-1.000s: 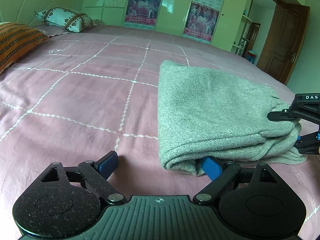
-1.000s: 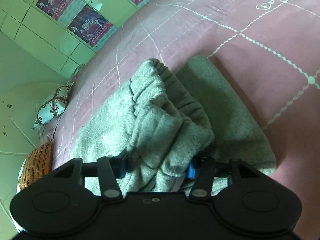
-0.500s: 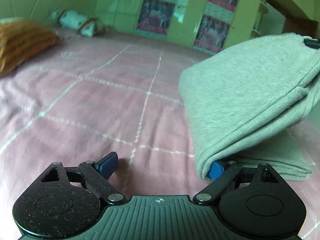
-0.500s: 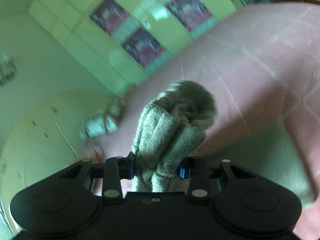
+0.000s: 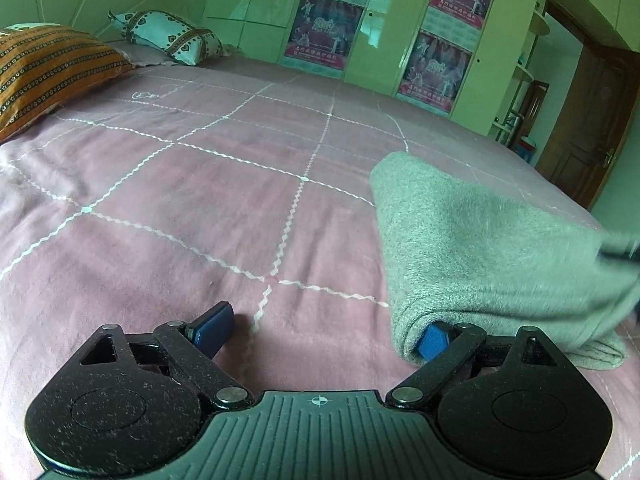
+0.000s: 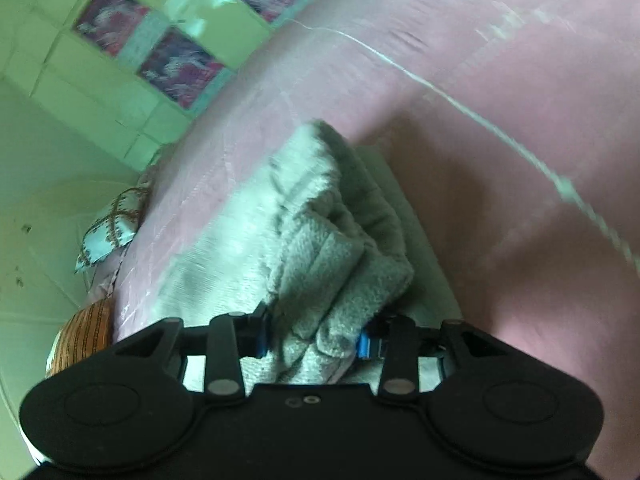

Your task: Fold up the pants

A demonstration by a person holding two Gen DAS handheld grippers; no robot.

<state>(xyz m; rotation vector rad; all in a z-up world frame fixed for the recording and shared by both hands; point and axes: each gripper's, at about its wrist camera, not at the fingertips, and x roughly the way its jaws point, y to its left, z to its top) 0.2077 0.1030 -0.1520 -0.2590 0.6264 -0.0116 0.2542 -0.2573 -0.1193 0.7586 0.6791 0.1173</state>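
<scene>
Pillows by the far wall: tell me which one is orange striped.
The orange striped pillow at the left edge, nearer the camera. The other pillow, beyond it and to its right, is white with a dark heart-patterned band.

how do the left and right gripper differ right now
The left gripper is open wide, while the right gripper is shut on a bunched end of the grey pants. The left sits low on the pink bed, one finger tucked under the pants' fold; the right has fabric between both fingers. Both are black with blue pads and touch the pants.
</scene>
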